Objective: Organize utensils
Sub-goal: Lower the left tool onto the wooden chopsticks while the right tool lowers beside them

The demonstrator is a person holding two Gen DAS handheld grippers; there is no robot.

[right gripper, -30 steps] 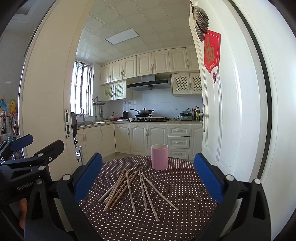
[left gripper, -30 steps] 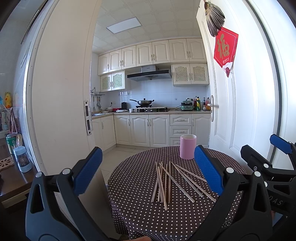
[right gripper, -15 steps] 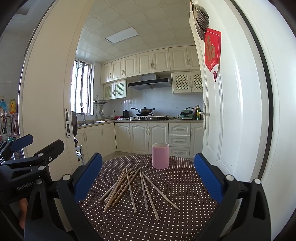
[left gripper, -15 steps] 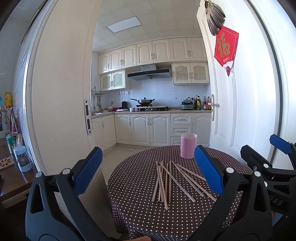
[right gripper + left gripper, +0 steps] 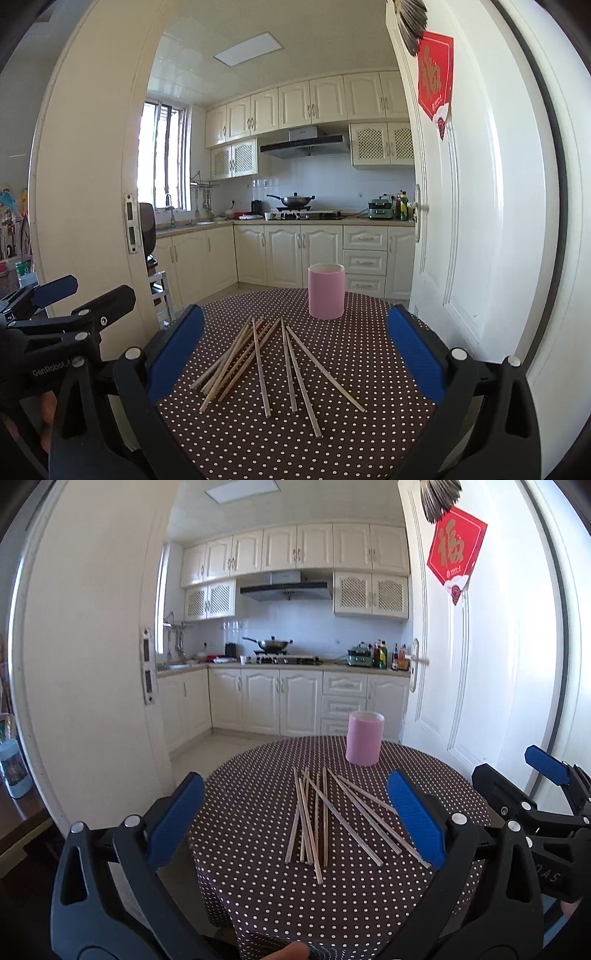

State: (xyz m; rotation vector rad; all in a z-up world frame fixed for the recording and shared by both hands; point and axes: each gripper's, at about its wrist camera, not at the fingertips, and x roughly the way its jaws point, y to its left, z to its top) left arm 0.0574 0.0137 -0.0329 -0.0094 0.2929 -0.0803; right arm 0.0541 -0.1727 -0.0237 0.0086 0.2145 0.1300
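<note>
Chopsticks (image 5: pixel 325 819) are lying loose and crossed on the dotted tablecloth (image 5: pixel 258 886), just in front of the upright pink cup (image 5: pixel 364 738) standing at the far side of the table. Both the left gripper (image 5: pixel 295 827) and the right gripper (image 5: pixel 295 354) are hovering above the near edge with jaws spread wide, holding nothing. Picking a single outer stick near its middle, rather than from the tangle, is looking like the cleaner start; the cup's inside is hidden from both views.

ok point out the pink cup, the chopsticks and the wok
cup (image 5: pixel 326 295), right wrist view, middle of its pink side
chopsticks (image 5: pixel 259 365), right wrist view, on the shaft of one stick in the scattered pile
wok (image 5: pixel 294 201), right wrist view, its bowl on the stove
</note>
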